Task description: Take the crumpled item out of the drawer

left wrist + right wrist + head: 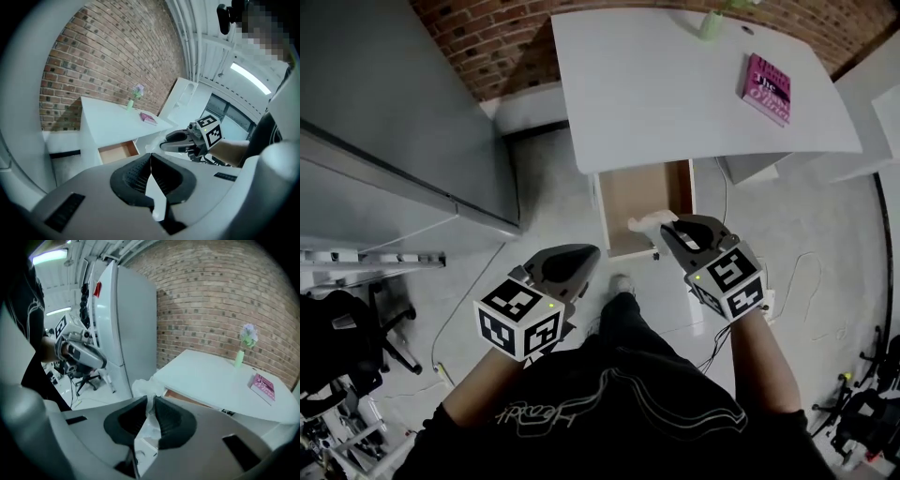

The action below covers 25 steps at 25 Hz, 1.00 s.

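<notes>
Closest, at lower centre, my right gripper (667,228) pinches the wad (647,222), apparently clear above the drawer (637,192); my left gripper (589,253) sits shut, empty. Extraction nearly done; next, set it down.

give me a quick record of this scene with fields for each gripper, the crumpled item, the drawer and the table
left gripper: shut, nothing between its jaws
right gripper: shut on the crumpled item
crumpled item: white, pinched between the right gripper's jaws; in the head view it shows over the drawer's front end
drawer: open, brown inside, nothing else seen in it
table: white; pink book and green vase on top
</notes>
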{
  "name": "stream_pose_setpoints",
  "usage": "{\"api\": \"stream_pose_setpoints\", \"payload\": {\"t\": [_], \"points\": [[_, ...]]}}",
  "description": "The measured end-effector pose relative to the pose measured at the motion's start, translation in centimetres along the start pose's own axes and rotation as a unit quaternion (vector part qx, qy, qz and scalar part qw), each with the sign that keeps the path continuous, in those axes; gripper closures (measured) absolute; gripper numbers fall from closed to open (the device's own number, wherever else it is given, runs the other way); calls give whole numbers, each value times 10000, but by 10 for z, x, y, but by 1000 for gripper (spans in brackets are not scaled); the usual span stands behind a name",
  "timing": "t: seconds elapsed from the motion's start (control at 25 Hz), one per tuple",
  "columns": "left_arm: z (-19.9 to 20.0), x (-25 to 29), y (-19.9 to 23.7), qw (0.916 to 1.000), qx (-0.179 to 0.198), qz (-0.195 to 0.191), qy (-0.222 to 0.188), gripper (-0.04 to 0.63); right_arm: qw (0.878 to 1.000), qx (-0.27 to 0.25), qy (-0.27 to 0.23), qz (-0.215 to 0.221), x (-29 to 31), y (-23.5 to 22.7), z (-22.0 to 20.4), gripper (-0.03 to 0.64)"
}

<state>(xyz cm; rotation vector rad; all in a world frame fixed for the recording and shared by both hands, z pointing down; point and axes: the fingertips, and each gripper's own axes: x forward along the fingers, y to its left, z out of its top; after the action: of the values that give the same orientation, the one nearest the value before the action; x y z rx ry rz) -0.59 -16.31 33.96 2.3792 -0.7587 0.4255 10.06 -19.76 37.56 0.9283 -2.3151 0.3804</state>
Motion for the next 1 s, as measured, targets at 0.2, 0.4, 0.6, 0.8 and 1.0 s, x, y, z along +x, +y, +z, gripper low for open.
{"api": "stream_pose_setpoints", "payload": {"t": [0.2,0.4,0.6,0.8,1.0], "points": [[24,-20,-33,9989,259,-365,-158,572,9956,572,-711,-196,-49,25,31,546],[37,-44,-73,9960,502,-671,-297,572,9880,880,-1255,-206,-96,57,52,546],[41,-57,-101,9932,612,-910,-388,572,9813,1033,-1592,-319,-131,75,56,546],[36,-64,-117,9913,714,-1039,-389,572,9746,1467,-1668,-289,-150,91,53,546],[23,-66,-124,9907,729,-1100,-336,572,9706,1529,-1828,-329,-157,101,47,548]]}}
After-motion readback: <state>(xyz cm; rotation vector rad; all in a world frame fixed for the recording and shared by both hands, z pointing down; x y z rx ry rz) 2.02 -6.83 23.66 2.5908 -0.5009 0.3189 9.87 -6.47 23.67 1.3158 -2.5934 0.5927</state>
